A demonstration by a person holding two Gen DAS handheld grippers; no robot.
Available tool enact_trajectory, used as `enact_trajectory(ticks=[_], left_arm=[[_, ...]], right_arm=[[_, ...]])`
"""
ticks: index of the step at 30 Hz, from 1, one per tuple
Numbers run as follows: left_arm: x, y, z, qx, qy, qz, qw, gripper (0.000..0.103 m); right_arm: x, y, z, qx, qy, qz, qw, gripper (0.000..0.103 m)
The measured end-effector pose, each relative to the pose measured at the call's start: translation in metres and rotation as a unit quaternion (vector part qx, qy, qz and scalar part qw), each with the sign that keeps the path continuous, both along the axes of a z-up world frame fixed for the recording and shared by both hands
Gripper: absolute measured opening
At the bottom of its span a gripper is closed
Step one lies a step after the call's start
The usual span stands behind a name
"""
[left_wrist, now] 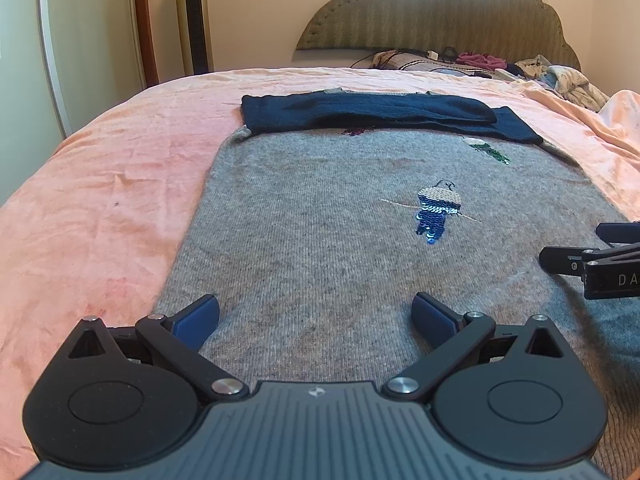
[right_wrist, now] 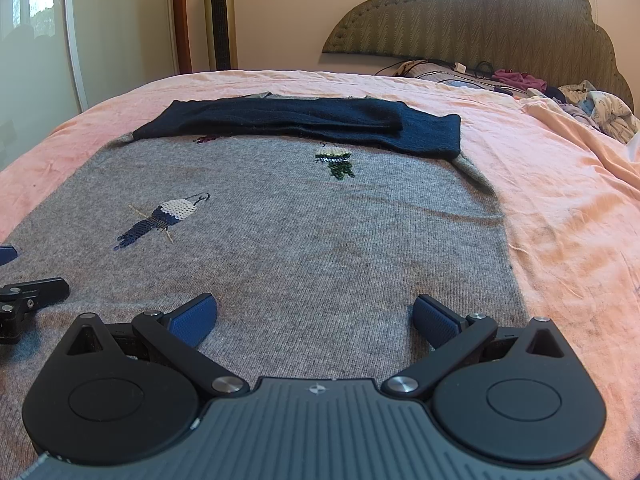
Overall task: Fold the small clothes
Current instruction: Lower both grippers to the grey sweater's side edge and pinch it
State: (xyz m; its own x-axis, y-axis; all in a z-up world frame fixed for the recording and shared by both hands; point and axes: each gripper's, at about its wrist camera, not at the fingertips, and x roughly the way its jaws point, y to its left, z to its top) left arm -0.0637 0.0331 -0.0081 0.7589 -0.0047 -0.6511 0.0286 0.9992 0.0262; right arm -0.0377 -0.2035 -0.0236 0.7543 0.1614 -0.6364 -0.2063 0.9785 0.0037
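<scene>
A grey knit sweater with sequin bird patches lies flat on the bed; it also shows in the right wrist view. Its dark navy sleeves are folded across the far end, also seen in the right wrist view. My left gripper is open and empty, low over the sweater's near left part. My right gripper is open and empty over the near right part. The right gripper's side shows at the right edge of the left wrist view, and the left gripper's side at the left edge of the right wrist view.
The bed has a pink sheet and a padded headboard. A pile of clothes and cables lies by the headboard. A tower fan and a wardrobe door stand at the far left.
</scene>
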Motion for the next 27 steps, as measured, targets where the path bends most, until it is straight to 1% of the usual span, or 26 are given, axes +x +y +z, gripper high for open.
enact_trajectory(ticks=[4,6,8,10,11,12,13,15,16,17,18,19,20,21,22,23,24,25,26,27], left_arm=[[-0.006,0.000,0.000,0.006,0.001,-0.001,1.0000,0.103],[-0.011,0.002,0.002,0.010,0.007,0.000,0.9999,0.103],[-0.021,0.007,0.008,0.006,0.019,-0.001,0.9998,0.103],[-0.036,0.019,0.012,-0.012,0.028,-0.007,0.9995,0.103],[-0.045,0.027,0.014,-0.026,0.031,-0.007,0.9992,0.103],[-0.053,0.036,0.016,-0.040,0.031,-0.006,0.9987,0.103],[-0.063,0.048,0.018,-0.054,0.028,0.004,0.9981,0.103],[-0.077,0.072,0.020,-0.092,0.038,0.029,0.9947,0.103],[-0.082,0.085,0.019,-0.123,0.048,0.038,0.9906,0.103],[-0.085,0.098,0.018,-0.162,0.054,0.043,0.9844,0.103],[-0.089,0.109,0.018,-0.196,0.051,0.042,0.9783,0.103],[-0.091,0.116,0.017,-0.225,0.053,0.038,0.9722,0.103],[-0.090,0.122,0.017,-0.254,0.058,0.030,0.9650,0.103],[-0.088,0.126,0.016,-0.284,0.067,0.017,0.9563,0.103],[-0.084,0.130,0.015,-0.320,0.078,0.003,0.9442,0.103],[-0.081,0.132,0.012,-0.355,0.089,-0.009,0.9307,0.102],[-0.077,0.134,0.008,-0.391,0.103,-0.021,0.9145,0.102],[-0.074,0.133,0.005,-0.415,0.112,-0.027,0.9025,0.102],[-0.072,0.133,0.003,-0.422,0.120,-0.026,0.8982,0.095],[-0.070,0.133,0.001,-0.424,0.127,-0.026,0.8964,0.078]], right_arm=[[-0.002,-0.001,0.002,-0.002,0.005,0.000,1.000,0.103],[-0.010,-0.003,0.003,-0.007,0.009,0.000,1.000,0.103],[-0.028,-0.010,0.005,-0.007,0.015,0.011,1.000,0.103],[-0.051,-0.020,0.008,-0.003,0.021,0.037,0.999,0.103],[-0.064,-0.029,0.012,0.011,0.026,0.048,0.998,0.103],[-0.074,-0.041,0.017,0.038,0.035,0.053,0.997,0.103],[-0.084,-0.057,0.023,0.074,0.045,0.048,0.995,0.103],[-0.097,-0.095,0.034,0.158,0.057,0.010,0.986,0.103],[-0.100,-0.115,0.038,0.199,0.063,-0.016,0.978,0.103],[-0.102,-0.138,0.039,0.245,0.074,-0.044,0.966,0.103],[-0.102,-0.157,0.037,0.285,0.089,-0.064,0.952,0.103],[-0.100,-0.174,0.033,0.320,0.108,-0.078,0.938,0.103],[-0.097,-0.186,0.028,0.341,0.127,-0.087,0.927,0.103],[-0.094,-0.192,0.022,0.351,0.145,-0.088,0.921,0.103],[-0.090,-0.195,0.017,0.360,0.162,-0.081,0.915,0.103],[-0.089,-0.195,0.016,0.366,0.164,-0.073,0.913,0.103],[-0.086,-0.192,0.015,0.370,0.175,-0.062,0.910,0.103],[-0.083,-0.188,0.015,0.372,0.189,-0.045,0.908,0.103],[-0.082,-0.182,0.014,0.372,0.203,-0.029,0.905,0.100],[-0.081,-0.175,0.014,0.369,0.215,-0.015,0.904,0.092]])
